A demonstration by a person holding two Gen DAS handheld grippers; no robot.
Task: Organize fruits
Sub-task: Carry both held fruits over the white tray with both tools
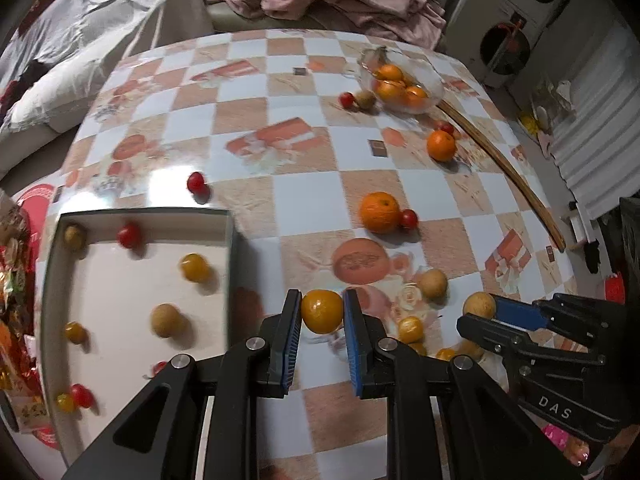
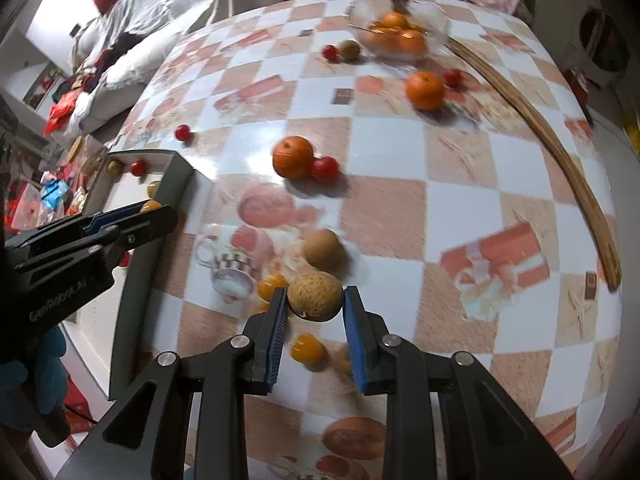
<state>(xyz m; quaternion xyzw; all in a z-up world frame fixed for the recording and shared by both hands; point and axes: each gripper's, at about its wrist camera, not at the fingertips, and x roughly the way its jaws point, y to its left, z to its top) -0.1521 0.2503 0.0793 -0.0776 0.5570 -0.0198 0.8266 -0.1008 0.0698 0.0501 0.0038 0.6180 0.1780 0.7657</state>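
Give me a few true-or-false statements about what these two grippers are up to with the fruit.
1. The left gripper grips a small orange fruit. True.
2. The right gripper is empty. False: it grips a tan round fruit.
3. The box already contains fruit. True.
4. The glass bowl holds only red fruits. False: it holds oranges.
5. A wooden stick lies on the table. True.

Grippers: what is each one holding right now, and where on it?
Left gripper pinches a small orange fruit across its sides. Right gripper clamps a round tan fruit likewise.
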